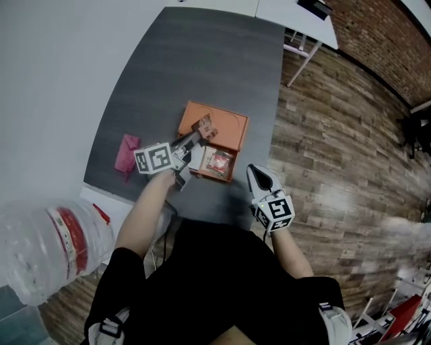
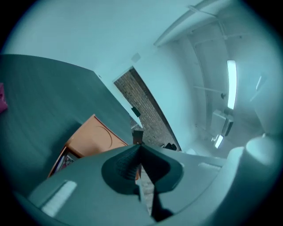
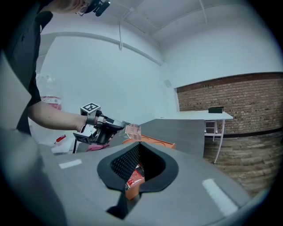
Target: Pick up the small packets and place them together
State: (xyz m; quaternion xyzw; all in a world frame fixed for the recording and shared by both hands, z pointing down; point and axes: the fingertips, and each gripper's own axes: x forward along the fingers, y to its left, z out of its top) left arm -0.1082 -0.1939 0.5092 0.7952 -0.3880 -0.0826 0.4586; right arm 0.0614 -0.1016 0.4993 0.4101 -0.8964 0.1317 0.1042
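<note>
My left gripper (image 1: 196,137) is raised over the open orange box (image 1: 227,123) on the grey table (image 1: 202,60). It is shut on a small clear packet (image 1: 204,124), whose edge pokes out past the jaw tips (image 2: 137,135). The right gripper view shows that packet (image 3: 132,129) in the air above the box (image 3: 155,142). A red packet (image 1: 219,162) lies inside the box's near compartment. A pink packet (image 1: 126,153) lies on the table to the left. My right gripper (image 1: 256,172) hovers at the table's near right corner, shut and holding nothing (image 3: 139,145).
A big clear water bottle (image 1: 57,246) stands at the lower left beside the table. White tables (image 1: 296,17) are at the far end. Wooden floor (image 1: 337,135) runs along the table's right edge.
</note>
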